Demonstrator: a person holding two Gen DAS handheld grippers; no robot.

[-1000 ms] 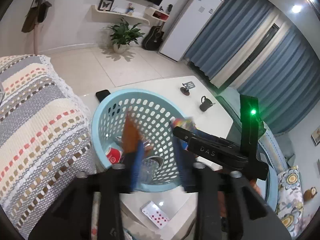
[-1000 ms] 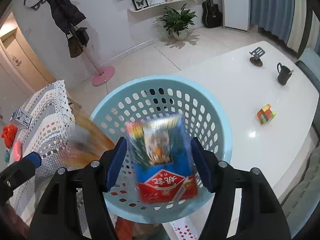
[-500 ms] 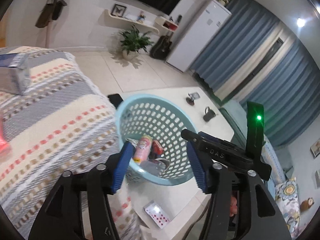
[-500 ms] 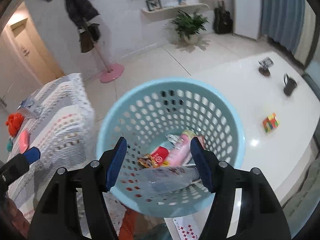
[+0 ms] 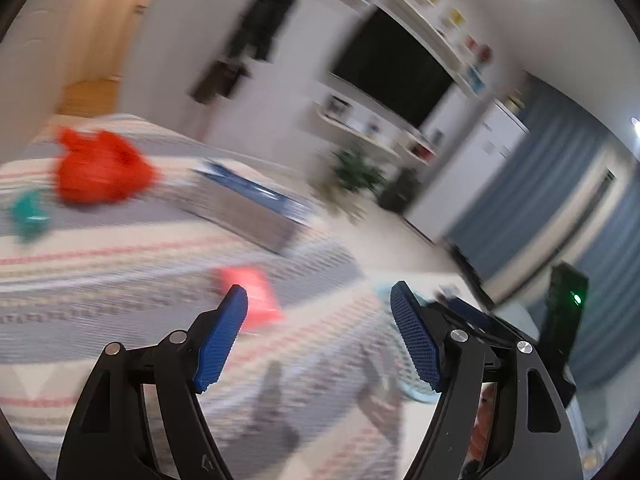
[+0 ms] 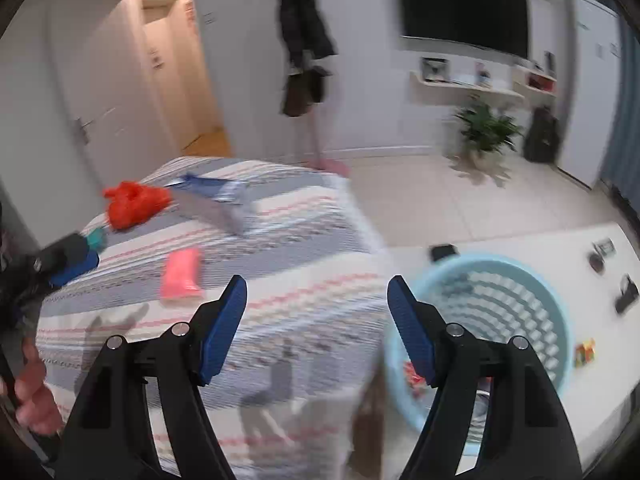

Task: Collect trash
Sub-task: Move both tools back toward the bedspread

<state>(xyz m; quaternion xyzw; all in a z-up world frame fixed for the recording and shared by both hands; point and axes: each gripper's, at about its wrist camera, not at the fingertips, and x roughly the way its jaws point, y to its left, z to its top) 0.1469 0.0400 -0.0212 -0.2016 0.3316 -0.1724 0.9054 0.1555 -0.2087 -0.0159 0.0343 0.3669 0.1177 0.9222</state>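
Trash on the striped bedspread (image 6: 280,248) runs left to right: crumpled red plastic bag (image 6: 132,204), flat pink packet (image 6: 182,274), perforated light-blue basket (image 6: 500,312) far right. Packet lies just left-ahead of released left gripper (image 5: 318,320), long axis running away; right gripper (image 6: 316,316), also spread and empty, sits farther.

Woven cloth cover (image 6: 304,240), matt, striped, coarse in texture. Perforated plastic basket (image 6: 532,280), pale blue, smooth with slight sheen. Glossy white tabletop (image 6: 520,240). Crumpled red plastic bag (image 6: 132,204), thin and shiny. Pink packet (image 6: 182,274), smooth, material unclear through blur. Right gripper (image 6: 316,328): matt black plastic arms, blue pads (image 6: 222,328) with fine rough grid, bright metal screws. Left gripper (image 5: 318,334): same finish. Glossy floor tiles (image 6: 460,200).
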